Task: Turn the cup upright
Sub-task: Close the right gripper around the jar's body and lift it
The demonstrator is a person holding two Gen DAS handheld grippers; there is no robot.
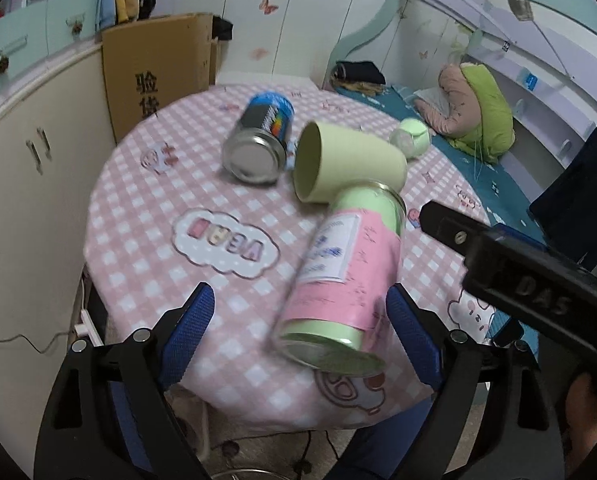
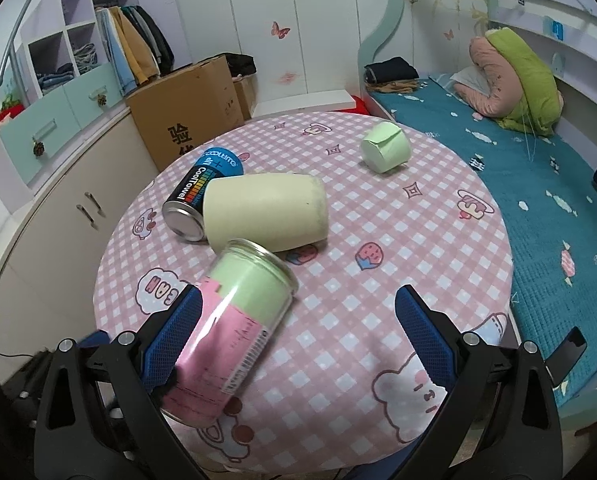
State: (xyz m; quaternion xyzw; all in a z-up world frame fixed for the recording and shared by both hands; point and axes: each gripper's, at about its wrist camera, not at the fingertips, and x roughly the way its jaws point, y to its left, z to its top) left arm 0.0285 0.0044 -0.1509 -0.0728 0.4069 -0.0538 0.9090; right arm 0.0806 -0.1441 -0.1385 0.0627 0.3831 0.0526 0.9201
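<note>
A pale yellow cup [image 1: 350, 162] lies on its side in the middle of the round table, mouth towards the left; it also shows in the right wrist view [image 2: 266, 210]. A pink and green can [image 1: 344, 284] lies on its side in front of it, touching it, and shows in the right wrist view [image 2: 230, 336]. My left gripper [image 1: 302, 328] is open, its right finger close beside the can. My right gripper [image 2: 298, 336] is open, its left finger [image 2: 174, 336] against the can. The right gripper's body [image 1: 530, 284] shows in the left wrist view.
A blue and black can [image 2: 202, 192] lies behind the cup, touching it. A small green cup [image 2: 386, 148] lies on its side at the far right. The pink checked table [image 2: 378, 248] has a cabinet and cardboard box [image 2: 186, 108] to the left and a bed [image 2: 538, 184] to the right.
</note>
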